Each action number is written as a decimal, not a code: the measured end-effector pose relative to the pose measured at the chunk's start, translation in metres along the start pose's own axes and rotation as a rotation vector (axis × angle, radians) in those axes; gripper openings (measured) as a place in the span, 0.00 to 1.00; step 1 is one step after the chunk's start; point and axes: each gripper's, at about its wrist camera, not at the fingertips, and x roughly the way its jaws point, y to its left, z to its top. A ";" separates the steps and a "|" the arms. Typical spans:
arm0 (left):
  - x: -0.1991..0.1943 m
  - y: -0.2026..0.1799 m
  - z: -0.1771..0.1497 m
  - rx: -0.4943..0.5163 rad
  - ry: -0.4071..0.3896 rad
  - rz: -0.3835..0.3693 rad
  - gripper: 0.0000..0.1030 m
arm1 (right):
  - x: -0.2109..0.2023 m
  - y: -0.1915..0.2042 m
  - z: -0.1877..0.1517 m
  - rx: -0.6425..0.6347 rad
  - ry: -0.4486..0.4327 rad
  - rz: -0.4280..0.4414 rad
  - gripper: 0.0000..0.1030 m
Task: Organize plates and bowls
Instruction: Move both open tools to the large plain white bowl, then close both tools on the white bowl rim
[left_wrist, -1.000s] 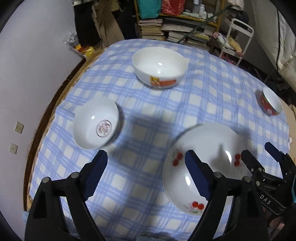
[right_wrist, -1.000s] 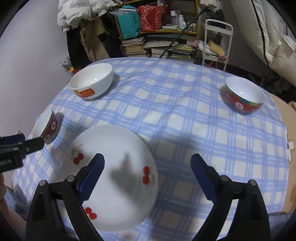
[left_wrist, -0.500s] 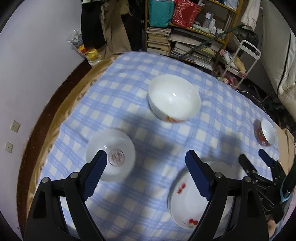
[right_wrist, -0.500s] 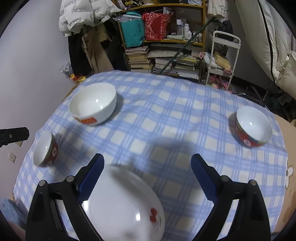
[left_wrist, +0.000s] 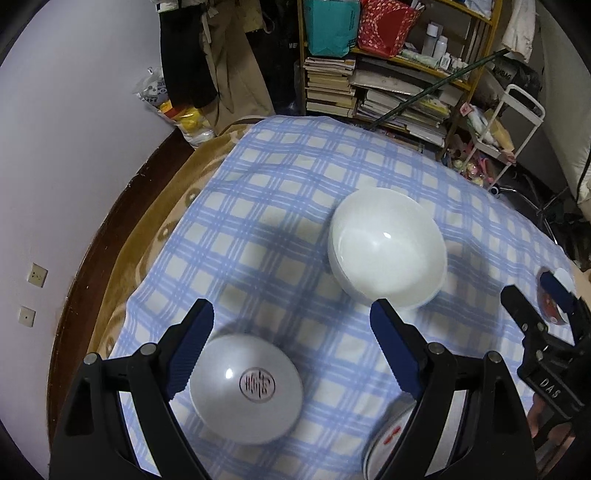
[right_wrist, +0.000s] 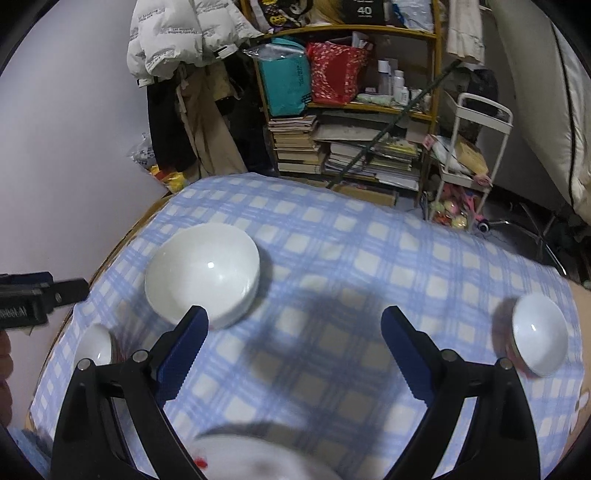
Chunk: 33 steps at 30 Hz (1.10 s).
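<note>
The large white bowl (left_wrist: 387, 251) sits on the checked cloth (left_wrist: 280, 206) just ahead of the left tool (left_wrist: 291, 354), whose blue pads stand wide apart, gripping nothing. A smaller bowl (left_wrist: 246, 384) with a round red seal lies under its left finger. The right tool (right_wrist: 295, 354), stamped "DAS" in the left view, is equally wide and empty; a red-sided bowl (right_wrist: 539, 339) sits off its right finger. The desk edge (left_wrist: 122, 236) curves left, with open cloth ahead.
</note>
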 end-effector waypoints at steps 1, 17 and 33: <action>0.006 0.001 0.003 -0.003 0.008 0.001 0.83 | 0.006 0.001 0.005 0.003 0.010 0.001 0.96; 0.080 -0.007 0.032 -0.055 0.091 -0.085 0.64 | 0.086 -0.006 0.029 0.105 0.181 0.099 0.95; 0.087 -0.024 0.019 -0.059 0.139 -0.123 0.15 | 0.107 0.025 0.014 0.042 0.339 0.174 0.14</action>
